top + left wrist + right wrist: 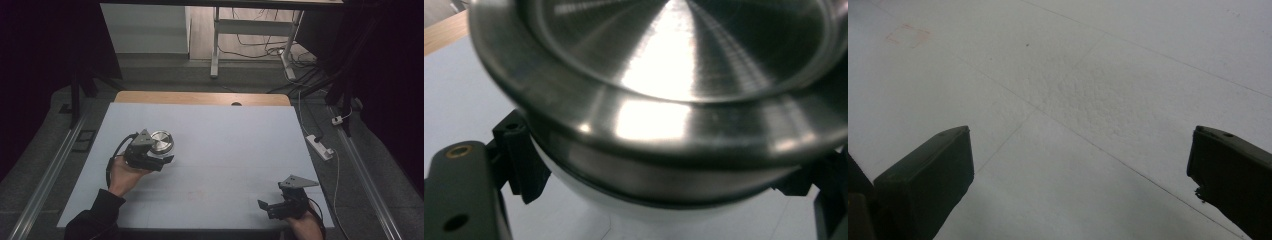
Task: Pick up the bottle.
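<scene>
Bowl (161, 141): round, shiny brushed steel with a broad rim, seemingly white underneath. It sits clamped between the left gripper's (159, 156) jaws over the counter's (225, 150) left side. Right gripper (270, 207) jaws gape, empty.

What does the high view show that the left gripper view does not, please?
High view alone: the whole white table, the left tool in a hand, the right tool open and apart near the table's front right corner, the floor, cables and a desk frame beyond.

Left gripper view alone: close detail of the metal lid, namely its brushed, dished face, broad rim and a white body under it, with black jaw parts at either side of it.

Both: the lid gripped in the left tool, and the white table surface.
</scene>
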The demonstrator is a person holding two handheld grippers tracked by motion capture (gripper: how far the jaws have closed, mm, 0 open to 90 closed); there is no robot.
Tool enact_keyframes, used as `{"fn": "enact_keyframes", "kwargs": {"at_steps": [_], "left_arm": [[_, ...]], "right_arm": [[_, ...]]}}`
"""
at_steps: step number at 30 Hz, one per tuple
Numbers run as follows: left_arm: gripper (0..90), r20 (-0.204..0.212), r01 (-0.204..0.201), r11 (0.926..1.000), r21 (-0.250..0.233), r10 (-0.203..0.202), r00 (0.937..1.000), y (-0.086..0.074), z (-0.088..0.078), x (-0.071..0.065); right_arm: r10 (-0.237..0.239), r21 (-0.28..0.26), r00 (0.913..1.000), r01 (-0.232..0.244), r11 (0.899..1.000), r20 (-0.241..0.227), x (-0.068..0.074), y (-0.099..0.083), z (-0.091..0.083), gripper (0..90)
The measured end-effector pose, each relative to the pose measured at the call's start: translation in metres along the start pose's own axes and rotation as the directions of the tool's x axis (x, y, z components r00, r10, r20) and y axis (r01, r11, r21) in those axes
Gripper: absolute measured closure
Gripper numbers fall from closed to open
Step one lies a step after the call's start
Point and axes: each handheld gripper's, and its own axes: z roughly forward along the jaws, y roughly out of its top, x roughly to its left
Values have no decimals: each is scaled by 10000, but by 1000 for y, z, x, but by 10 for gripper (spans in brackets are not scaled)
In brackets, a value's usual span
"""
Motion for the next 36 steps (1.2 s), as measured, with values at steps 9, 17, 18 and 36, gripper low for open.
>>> {"fn": "enact_keyframes", "kwargs": {"at_steps": [9, 17, 18, 36], "left_arm": [[154, 412, -448, 9990, -2, 447, 9981, 16, 12, -15], [154, 701, -725, 9974, 21, 721, 9949, 26, 21, -25], [154, 755, -753, 9972, 28, 749, 9943, 27, 23, -27], [154, 1419, -1246, 9922, 60, 1225, 9823, 38, 39, -51]], "right_arm": [[-28, 7, 10000, 28, 10000, -3, 0, 0, 0, 0], [-45, 20, 10000, 45, 10000, 8, 0, 0, 0, 0], [-53, 25, 10000, 53, 10000, 18, 0, 0, 0, 0], [-66, 34, 10000, 66, 10000, 18, 1, 0, 1, 0]]}}
